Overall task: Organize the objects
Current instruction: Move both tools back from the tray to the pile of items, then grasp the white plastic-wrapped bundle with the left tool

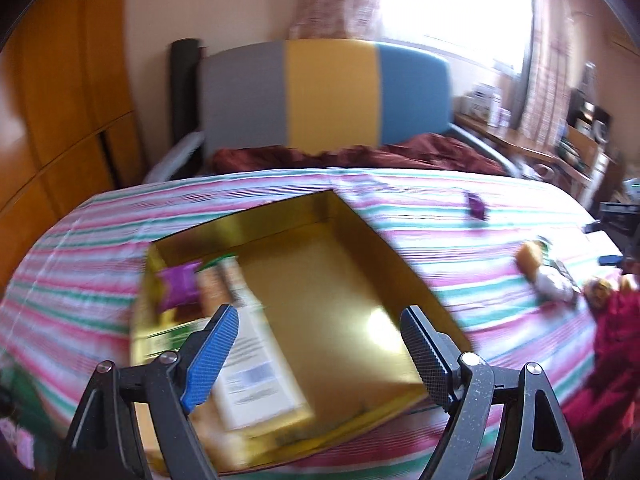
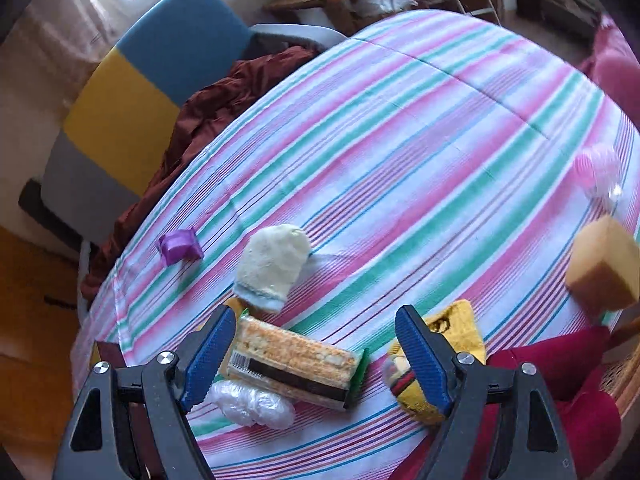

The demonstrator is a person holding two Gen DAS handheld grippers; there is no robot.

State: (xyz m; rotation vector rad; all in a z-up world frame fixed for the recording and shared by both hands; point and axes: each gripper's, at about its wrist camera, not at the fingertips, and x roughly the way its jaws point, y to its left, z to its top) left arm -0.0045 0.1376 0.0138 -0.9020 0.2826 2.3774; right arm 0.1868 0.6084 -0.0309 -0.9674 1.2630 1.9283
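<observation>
Gold box [image 1: 328,280] lies open, packets [image 1: 180,284] inside.

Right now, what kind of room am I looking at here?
Most likely a bedroom: a bed with a striped bedspread, a grey, yellow and blue headboard behind it, and a curtained window. A wooden desk stands alongside.

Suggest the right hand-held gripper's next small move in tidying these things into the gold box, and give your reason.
Probably lower the right hand-held gripper onto the cracker packet and close. Its jaws stand open and empty with the packet lying loose on the striped bedcover just beyond them, and the gold box, already holding similar packets, has bare floor left.
</observation>
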